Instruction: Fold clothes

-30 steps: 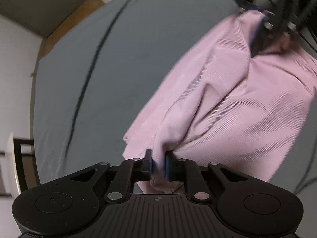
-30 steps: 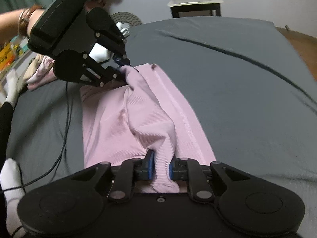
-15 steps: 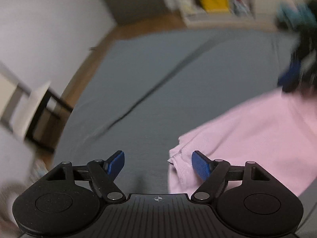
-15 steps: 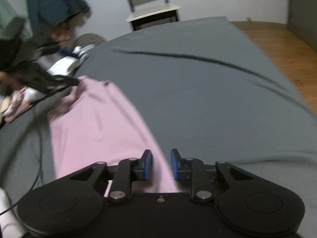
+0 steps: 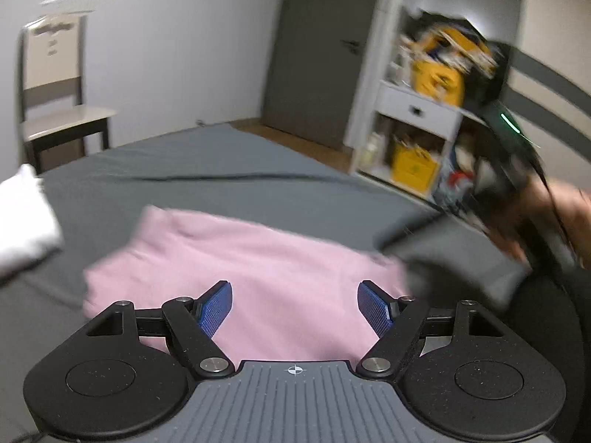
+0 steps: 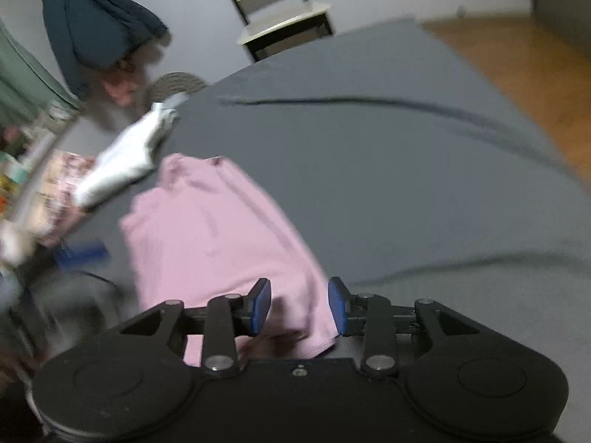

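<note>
Two grippers and one pink garment are shown. The left gripper (image 5: 294,304) is spread wide with nothing between its blue pads (image 5: 214,308); the right gripper (image 6: 299,306) is parted to a moderate gap, likewise empty, above one corner of the pink garment (image 6: 218,232). The garment is laid flat on the grey bed (image 6: 388,170), near its edge closest to both cameras. One white cloth (image 6: 122,158) is seen just beyond the garment's far end. One chair (image 6: 280,14) stands past the bed's far edge.
</note>
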{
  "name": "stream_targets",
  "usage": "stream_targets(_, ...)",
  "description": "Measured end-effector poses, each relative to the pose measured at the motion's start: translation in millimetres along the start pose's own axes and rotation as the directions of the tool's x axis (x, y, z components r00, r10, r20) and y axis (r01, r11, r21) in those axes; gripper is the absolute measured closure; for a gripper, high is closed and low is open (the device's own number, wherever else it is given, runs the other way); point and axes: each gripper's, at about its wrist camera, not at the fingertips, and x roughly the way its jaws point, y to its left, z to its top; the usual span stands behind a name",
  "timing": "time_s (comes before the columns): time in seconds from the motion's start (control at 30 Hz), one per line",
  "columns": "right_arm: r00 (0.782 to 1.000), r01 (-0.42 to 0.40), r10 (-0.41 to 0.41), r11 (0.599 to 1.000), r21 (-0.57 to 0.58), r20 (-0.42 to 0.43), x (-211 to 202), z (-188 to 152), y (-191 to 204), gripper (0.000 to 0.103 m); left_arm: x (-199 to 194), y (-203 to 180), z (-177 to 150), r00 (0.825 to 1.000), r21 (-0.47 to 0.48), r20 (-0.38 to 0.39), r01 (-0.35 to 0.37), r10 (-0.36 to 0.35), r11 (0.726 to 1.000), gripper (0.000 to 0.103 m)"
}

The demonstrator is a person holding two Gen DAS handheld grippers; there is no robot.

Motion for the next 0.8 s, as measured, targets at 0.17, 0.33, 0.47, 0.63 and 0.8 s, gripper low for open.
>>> stream_targets(0.17,0.995,0.066,-0.070,0.996,-0.063,-0.068,-17.5,-7.7,11.8,0.069,-15.1,-17.7,-31.0,0.999,-0.065,0.047,0.006,-0.003,0.998,0.028)
stream_targets(0.33,0.999,-0.016,0.009,0.988,-0.152,-0.046,-46.7,-45.4,83.6,0.061,-38.9,9.6,-39.3,0.993,-0.250,0.118,0.013,0.017,0.968,0.027)
stream_targets(0.47,0.999,0.035,-0.039,0.991,-0.126,-0.025,-31.8,-80.1,130.0,0.059,-47.1,60.0,-59.0,0.991,-0.494,0.121,0.007,0.060,0.870,0.028)
stream_targets(0.63,0.985,0.168,-0.171,0.983,-0.071,-0.040,-1.2,-104.4,150.4,0.061,-21.8,82.3,-57.0,0.995,-0.552,0.073,-0.012,0.063,0.834,0.027)
stream_targets(0.8,0.954,0.296,-0.300,0.947,-0.126,-0.010,4.6,-109.4,160.9,0.067,-11.8,80.2,-61.8,0.996,-0.550,0.094,0.039,0.015,0.834,0.027)
